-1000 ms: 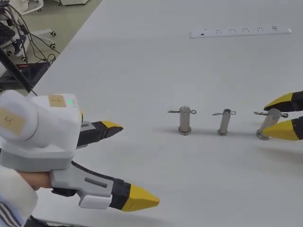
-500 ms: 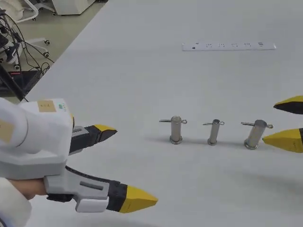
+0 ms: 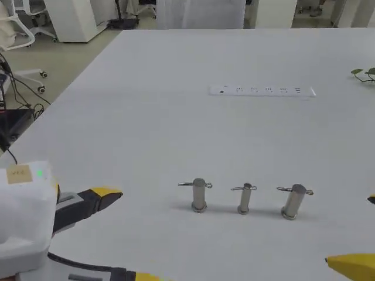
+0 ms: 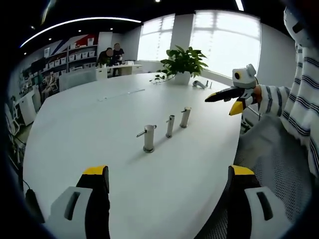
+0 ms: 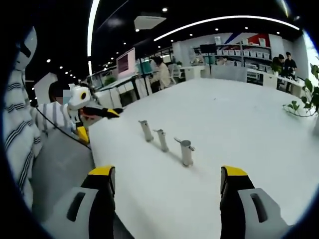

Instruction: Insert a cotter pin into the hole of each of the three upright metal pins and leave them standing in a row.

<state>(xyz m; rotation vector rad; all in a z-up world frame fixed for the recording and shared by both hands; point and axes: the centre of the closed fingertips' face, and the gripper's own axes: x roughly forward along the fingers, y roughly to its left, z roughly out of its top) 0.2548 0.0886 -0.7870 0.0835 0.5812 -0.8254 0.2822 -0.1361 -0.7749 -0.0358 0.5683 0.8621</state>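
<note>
Three metal pins (image 3: pixel 245 199) are standing in a row on the white table (image 3: pixel 176 129), each carrying a cotter pin (image 3: pixel 187 184) through its top. The rightmost seems to be leaning slightly. The left tongs (image 3: pixel 129 234) are hovering at their 8 o'clock and the right tongs (image 3: pixel 350 230) at 4 o'clock, both gaping wide and gripping nothing. A power strip (image 3: pixel 262 91) is lying at 12 o'clock.

The left claw (image 4: pixel 168 172) hangs wide apart over the white desk (image 4: pixel 89 129), with three metal pins (image 4: pixel 170 126) upright in a row ahead.
</note>
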